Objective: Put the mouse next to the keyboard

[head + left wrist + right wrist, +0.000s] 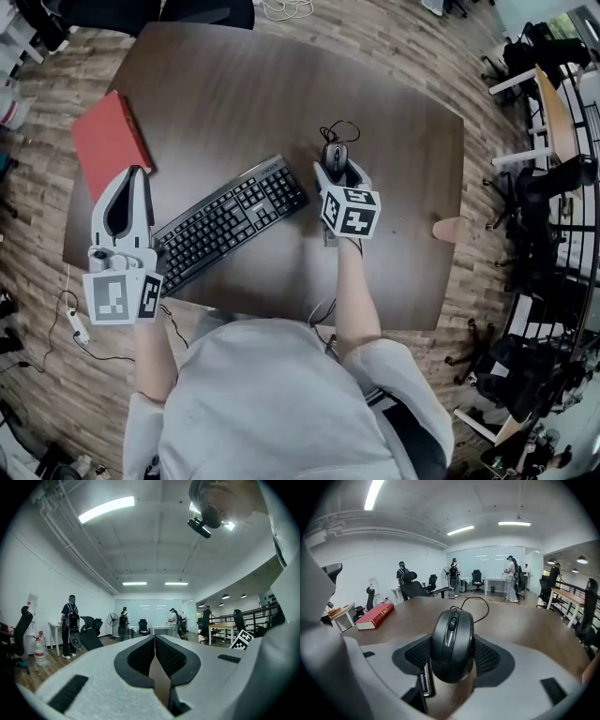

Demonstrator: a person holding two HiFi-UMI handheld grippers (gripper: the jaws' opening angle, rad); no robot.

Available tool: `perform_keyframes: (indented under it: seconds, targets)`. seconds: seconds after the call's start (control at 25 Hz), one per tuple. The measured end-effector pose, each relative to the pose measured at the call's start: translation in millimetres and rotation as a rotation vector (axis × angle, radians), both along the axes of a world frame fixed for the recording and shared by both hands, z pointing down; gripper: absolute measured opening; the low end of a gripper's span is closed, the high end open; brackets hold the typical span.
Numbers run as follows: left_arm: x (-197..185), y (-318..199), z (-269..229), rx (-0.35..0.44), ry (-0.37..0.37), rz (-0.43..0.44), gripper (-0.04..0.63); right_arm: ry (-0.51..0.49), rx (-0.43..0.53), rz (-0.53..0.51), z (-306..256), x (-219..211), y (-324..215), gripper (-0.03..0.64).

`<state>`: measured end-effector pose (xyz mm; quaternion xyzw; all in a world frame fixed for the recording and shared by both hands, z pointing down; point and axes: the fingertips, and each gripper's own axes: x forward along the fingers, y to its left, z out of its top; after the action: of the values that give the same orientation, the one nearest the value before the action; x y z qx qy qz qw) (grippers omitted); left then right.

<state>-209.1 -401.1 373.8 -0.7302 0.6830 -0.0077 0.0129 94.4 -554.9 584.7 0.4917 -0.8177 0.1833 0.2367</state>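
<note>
A black wired mouse (336, 156) (452, 641) is between the fingers of my right gripper (337, 167) (452, 654), which is shut on its sides. Its cable (339, 127) curls away toward the far table edge. The mouse is just past the right end of the black keyboard (230, 221), which lies slanted across the middle of the dark wooden table (244, 94). Whether the mouse touches the tabletop I cannot tell. My left gripper (138, 172) (154, 637) is at the keyboard's left end, shut with nothing in it and tilted up toward the room.
A red book (111, 141) (375, 615) lies at the table's left edge. A skin-coloured shape (452, 228) rests on the right edge. Office chairs (548, 178) and desks stand on the right, and a power strip (77, 324) lies on the floor.
</note>
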Motion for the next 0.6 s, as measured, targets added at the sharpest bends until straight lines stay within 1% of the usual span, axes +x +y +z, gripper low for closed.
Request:
perform_keyframes:
  seconds: [0.32, 0.6]
  targets:
    - [-10, 2, 7, -0.031, 0.000, -0.050, 0.012, 0.047, -0.129, -0.047, 43, -13, -2, 0.250]
    - [-17, 4, 17, -0.055, 0.003, -0.084, 0.012, 0.097, -0.207, -0.045, 69, -14, -3, 0.250]
